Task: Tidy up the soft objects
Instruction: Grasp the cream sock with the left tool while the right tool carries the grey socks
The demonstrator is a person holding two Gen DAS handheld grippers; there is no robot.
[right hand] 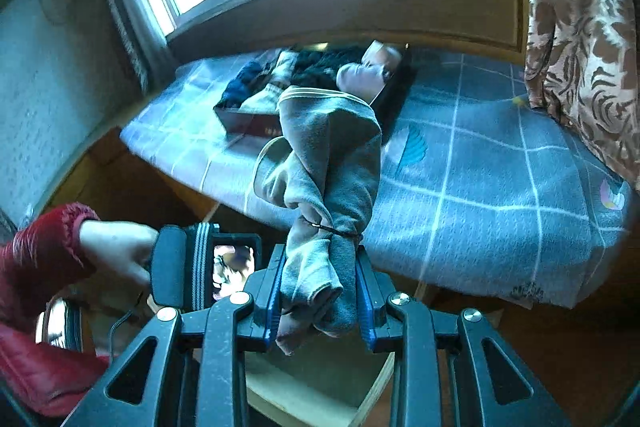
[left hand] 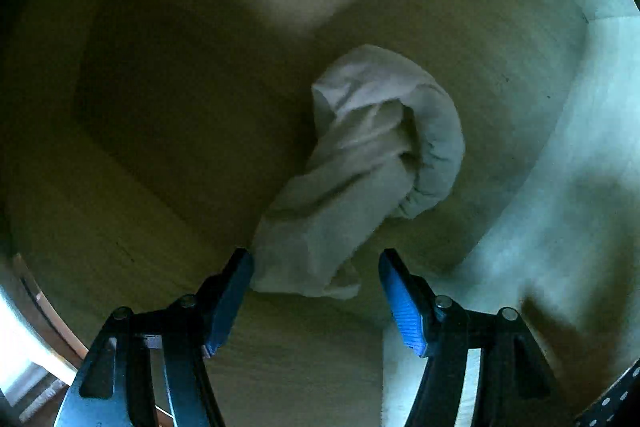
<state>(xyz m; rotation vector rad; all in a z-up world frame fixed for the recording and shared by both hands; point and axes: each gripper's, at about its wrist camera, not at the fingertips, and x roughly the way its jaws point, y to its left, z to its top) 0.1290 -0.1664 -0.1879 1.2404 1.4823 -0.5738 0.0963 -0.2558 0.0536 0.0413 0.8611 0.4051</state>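
- My left tool (left hand: 316,283) points steeply down into a pale wooden drawer (left hand: 580,187), jaws apart and gripping nothing.
- A pale rolled sock bundle (left hand: 360,171) lies on the drawer floor straight ahead of that tool. Its loose end sits between the 2 blue pads (left hand: 404,311); it seems to brush the left-hand finger and is clear of the right-hand one.
- The bundle's long axis runs from that near end up and to the right, away from the tool, ending in a fat rolled knot near the drawer's right wall.
- My right tool (right hand: 320,291) is clenched on a grey sock bundle (right hand: 328,187), tied about its waist with a thin dark band. The bundle stands out forward of the tool, along the line of its fingers.
- Beyond it, a bed with a blue checked cover (right hand: 500,167) carries a dark tray (right hand: 248,123) heaped with more soft things, well apart from the tool.
- My left hand (right hand: 120,251), in a red sleeve, shows at the left of the right wrist view.
- I judge the left tool far nearer the drawer; the right one must bring its grey bundle there.
- No brand, label or writing is readable anywhere.
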